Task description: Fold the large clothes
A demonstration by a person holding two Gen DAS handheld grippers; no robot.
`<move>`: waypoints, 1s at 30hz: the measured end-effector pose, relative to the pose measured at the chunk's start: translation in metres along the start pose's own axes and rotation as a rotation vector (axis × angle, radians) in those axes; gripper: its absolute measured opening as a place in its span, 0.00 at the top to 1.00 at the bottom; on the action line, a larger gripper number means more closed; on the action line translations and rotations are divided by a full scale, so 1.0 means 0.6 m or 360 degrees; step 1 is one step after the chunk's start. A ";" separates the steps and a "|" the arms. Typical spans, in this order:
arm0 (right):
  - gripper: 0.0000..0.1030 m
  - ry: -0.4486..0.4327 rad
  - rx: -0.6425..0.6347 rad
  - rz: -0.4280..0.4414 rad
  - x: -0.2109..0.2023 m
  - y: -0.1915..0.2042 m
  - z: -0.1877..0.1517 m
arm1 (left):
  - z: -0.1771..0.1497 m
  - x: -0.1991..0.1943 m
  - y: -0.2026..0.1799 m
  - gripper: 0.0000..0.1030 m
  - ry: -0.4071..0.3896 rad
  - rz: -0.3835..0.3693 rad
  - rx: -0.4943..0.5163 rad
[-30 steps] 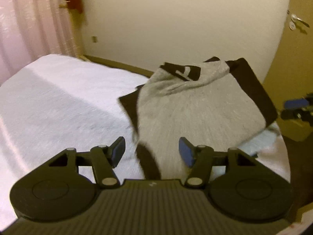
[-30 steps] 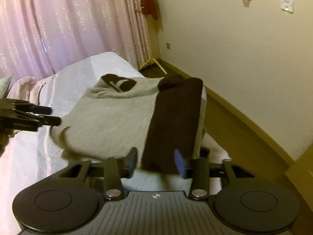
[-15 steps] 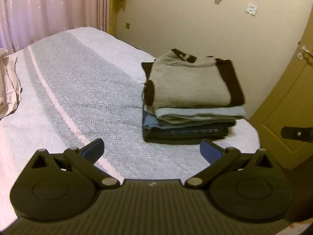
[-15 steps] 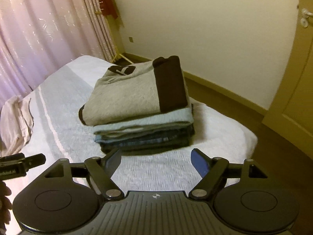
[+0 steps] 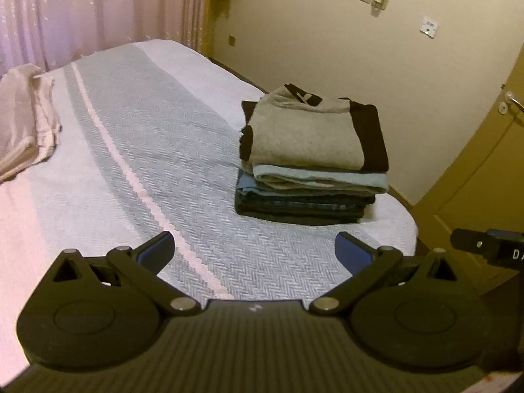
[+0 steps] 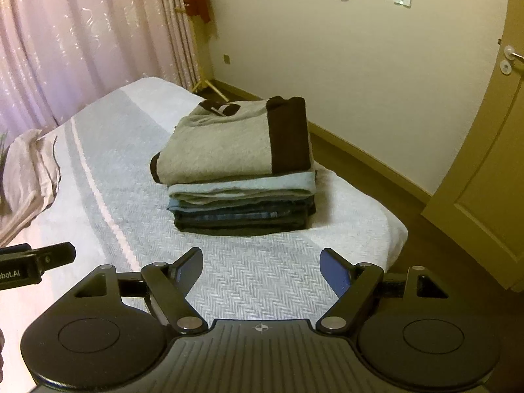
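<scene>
A folded grey garment with dark brown trim [image 5: 308, 134] [image 6: 226, 144] lies on top of a stack of folded clothes [image 5: 304, 196] [image 6: 242, 209] near the foot corner of the bed. My left gripper [image 5: 254, 250] is open, hanging above the striped bedspread well short of the stack, with nothing between its fingers. The right gripper [image 6: 260, 267] is open too, empty, and drawn back from the stack. Each gripper's tip shows at the edge of the other's view.
The bed [image 5: 137, 150] has a white and grey herringbone cover. A crumpled pale garment [image 5: 23, 121] [image 6: 26, 170] lies at its far left. Pink curtains [image 6: 82, 42] hang behind. A wall, wooden floor [image 6: 376, 177] and a door [image 6: 484, 170] lie to the right.
Both grippers opened and let go of the grey garment, which now rests folded on the stack. Both drew back and up from it, so the whole stack and bed came into view.
</scene>
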State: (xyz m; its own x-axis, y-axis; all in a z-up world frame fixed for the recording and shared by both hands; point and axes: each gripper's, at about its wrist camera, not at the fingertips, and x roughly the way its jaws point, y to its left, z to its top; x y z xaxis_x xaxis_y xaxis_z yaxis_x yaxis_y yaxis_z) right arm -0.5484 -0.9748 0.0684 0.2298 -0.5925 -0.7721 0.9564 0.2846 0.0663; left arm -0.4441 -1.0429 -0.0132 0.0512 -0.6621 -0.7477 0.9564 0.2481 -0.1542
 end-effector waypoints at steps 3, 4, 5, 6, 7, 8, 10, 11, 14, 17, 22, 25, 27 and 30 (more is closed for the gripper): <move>0.26 0.0011 -0.0032 0.0031 -0.001 -0.008 0.005 | 0.000 -0.007 -0.013 0.01 -0.0002 0.0033 -0.0038; 0.26 0.0005 -0.0048 0.0042 -0.002 -0.011 0.007 | 0.001 -0.007 -0.017 0.01 -0.0004 0.0032 -0.0049; 0.26 -0.0003 -0.0059 0.0051 -0.004 -0.015 0.009 | 0.001 -0.007 -0.024 0.01 -0.0004 0.0047 -0.0046; 0.26 -0.0007 -0.0070 0.0055 -0.005 -0.018 0.011 | 0.001 -0.007 -0.031 0.01 -0.0004 0.0064 -0.0039; 0.26 -0.0012 -0.0079 0.0054 -0.005 -0.021 0.013 | 0.001 -0.007 -0.035 0.01 -0.0009 0.0072 -0.0036; 0.26 -0.0015 -0.0087 0.0056 -0.005 -0.023 0.015 | 0.001 -0.007 -0.042 0.01 -0.0013 0.0075 -0.0038; 0.26 -0.0015 -0.0096 0.0070 -0.006 -0.026 0.016 | -0.001 -0.007 -0.051 0.01 -0.0012 0.0083 -0.0030; 0.26 -0.0014 -0.0093 0.0074 -0.007 -0.028 0.016 | -0.002 -0.007 -0.056 0.01 -0.0012 0.0078 -0.0024; 0.26 -0.0012 -0.0085 0.0086 -0.007 -0.031 0.015 | -0.004 -0.005 -0.067 0.01 -0.0002 0.0074 -0.0009; 0.26 -0.0005 -0.0082 0.0094 -0.006 -0.034 0.014 | -0.006 -0.002 -0.075 0.01 0.0009 0.0065 -0.0008; 0.26 0.0003 -0.0072 0.0094 -0.009 -0.041 0.007 | -0.016 -0.002 -0.086 0.01 0.0022 0.0059 0.0017; 0.26 0.0004 -0.0066 0.0090 -0.012 -0.044 0.002 | -0.021 -0.003 -0.093 0.01 0.0028 0.0052 0.0027; 0.26 0.0018 -0.0078 0.0091 -0.012 -0.045 -0.002 | -0.024 -0.003 -0.098 0.01 0.0040 0.0049 0.0048; 0.26 0.0018 -0.0081 0.0085 -0.015 -0.048 -0.006 | -0.026 -0.005 -0.104 0.00 0.0025 0.0059 0.0069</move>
State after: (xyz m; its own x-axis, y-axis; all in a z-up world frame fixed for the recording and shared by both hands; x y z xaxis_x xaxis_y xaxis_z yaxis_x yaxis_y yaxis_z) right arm -0.5788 -0.9748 0.0713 0.2779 -0.5672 -0.7753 0.9323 0.3538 0.0753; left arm -0.5083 -1.0450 -0.0115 0.0825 -0.6416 -0.7626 0.9655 0.2410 -0.0983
